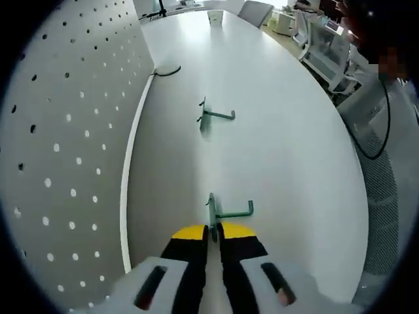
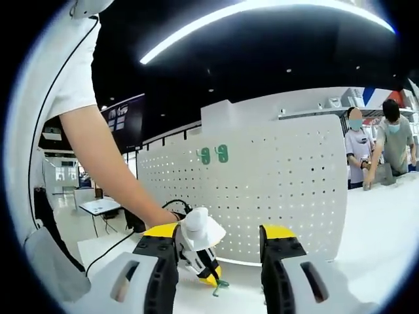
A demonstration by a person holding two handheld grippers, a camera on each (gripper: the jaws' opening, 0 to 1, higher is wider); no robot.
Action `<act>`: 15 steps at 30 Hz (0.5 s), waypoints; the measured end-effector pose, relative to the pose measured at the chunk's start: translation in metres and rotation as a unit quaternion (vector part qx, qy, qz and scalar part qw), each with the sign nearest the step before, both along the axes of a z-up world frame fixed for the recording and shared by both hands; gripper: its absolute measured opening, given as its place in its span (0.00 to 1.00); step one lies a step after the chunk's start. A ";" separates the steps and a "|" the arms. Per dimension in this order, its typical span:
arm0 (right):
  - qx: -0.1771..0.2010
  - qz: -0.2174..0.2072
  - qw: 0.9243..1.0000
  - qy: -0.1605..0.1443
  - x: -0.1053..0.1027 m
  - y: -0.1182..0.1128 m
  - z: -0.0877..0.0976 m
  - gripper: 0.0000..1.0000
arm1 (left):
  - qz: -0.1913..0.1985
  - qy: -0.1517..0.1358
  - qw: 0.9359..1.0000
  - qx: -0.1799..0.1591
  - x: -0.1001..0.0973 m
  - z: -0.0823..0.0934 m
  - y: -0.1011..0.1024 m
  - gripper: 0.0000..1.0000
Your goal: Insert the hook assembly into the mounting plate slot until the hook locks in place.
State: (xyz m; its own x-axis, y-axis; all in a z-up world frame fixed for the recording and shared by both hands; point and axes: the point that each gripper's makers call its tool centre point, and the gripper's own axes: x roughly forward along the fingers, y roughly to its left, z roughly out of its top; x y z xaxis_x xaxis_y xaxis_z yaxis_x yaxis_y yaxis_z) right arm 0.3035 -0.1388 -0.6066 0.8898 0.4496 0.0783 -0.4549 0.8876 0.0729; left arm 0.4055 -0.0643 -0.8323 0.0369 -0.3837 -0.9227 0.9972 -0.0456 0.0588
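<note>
1. In the left gripper view a green hook lies on the white table, close beside the upright pegboard at the table's edge. Its stem end sits between the tips of the left gripper.
2. The left gripper's yellow-tipped jaws stand almost together around that stem; the grip point is partly hidden by the jaw tips, so contact looks firm but its exact spot is unclear.
3. A second green hook lies farther along the table, also near the pegboard's foot and apart from the first.
4. A black cable curls at the pegboard's base beyond it.
5. In the right gripper view the right gripper has its jaws wide apart, with nothing between them.
6. Between them, farther off, the left gripper shows low before the pegboard, a green bit at its tip, too small to read.
7. Two green hooks hang high on the pegboard.
8. Two people stand past its far edge.
</note>
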 end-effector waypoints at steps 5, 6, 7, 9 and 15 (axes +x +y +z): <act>0.001 -0.001 1.000 0.000 0.000 -0.001 0.000 0.46 | -0.001 -0.007 1.000 -0.001 0.001 0.000 0.000 0.05; 0.002 -0.001 1.000 0.000 0.000 -0.001 0.000 0.46 | 0.001 -0.008 1.000 0.000 0.001 0.000 0.000 0.05; 0.001 0.000 1.000 0.000 0.000 0.000 0.000 0.46 | 0.002 -0.009 1.000 0.001 0.002 0.000 0.000 0.04; 0.000 0.001 1.000 0.001 0.000 0.000 0.000 0.46 | -0.003 -0.013 1.000 0.003 0.001 0.001 0.000 0.04; 0.000 0.000 1.000 0.001 0.000 0.000 -0.001 0.46 | 0.004 -0.012 1.000 0.003 0.002 0.001 0.000 0.04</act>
